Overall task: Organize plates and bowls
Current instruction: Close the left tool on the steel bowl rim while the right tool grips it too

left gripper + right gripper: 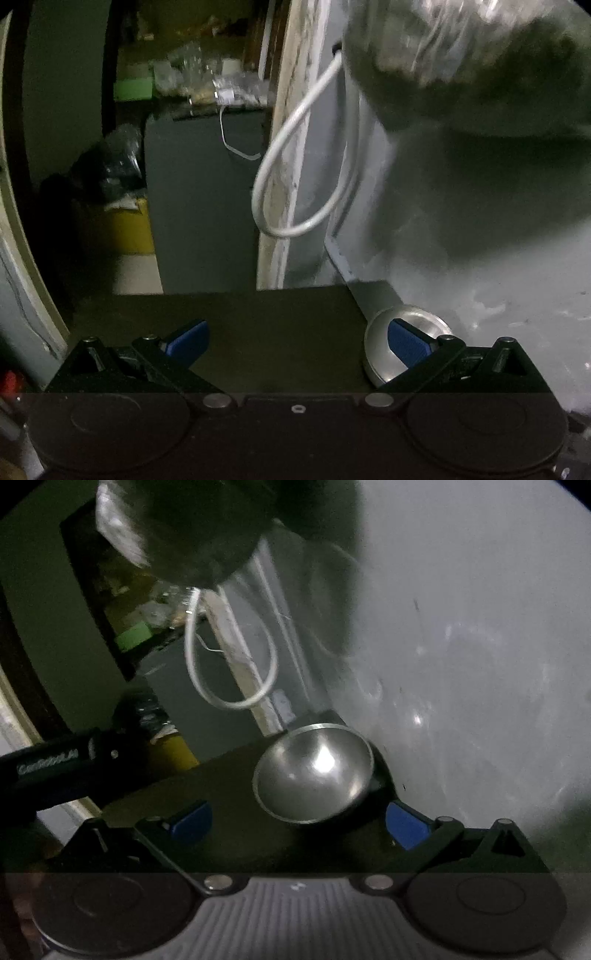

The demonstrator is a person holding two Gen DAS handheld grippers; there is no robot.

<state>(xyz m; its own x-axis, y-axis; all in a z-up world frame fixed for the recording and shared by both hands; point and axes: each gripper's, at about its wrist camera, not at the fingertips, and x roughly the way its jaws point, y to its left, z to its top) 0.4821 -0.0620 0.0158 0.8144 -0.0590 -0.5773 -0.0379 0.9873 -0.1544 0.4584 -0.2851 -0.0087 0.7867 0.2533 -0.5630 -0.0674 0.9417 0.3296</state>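
The left gripper was spread wide and held nothing, its right blue fingertip in front of a steel bowl that sat on the dark table close to the grey wall. The right gripper was likewise released and empty, with the same bowl lying tilted just ahead of its fingertips, near the table's corner by the wall. A white cable hung in a loop behind the table, and the left tool's black body showed at the left of the right wrist view.

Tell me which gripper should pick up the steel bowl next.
Right. The steel bowl sits just ahead of the open right gripper, near centre. The left gripper, also open, has it off behind its right finger.
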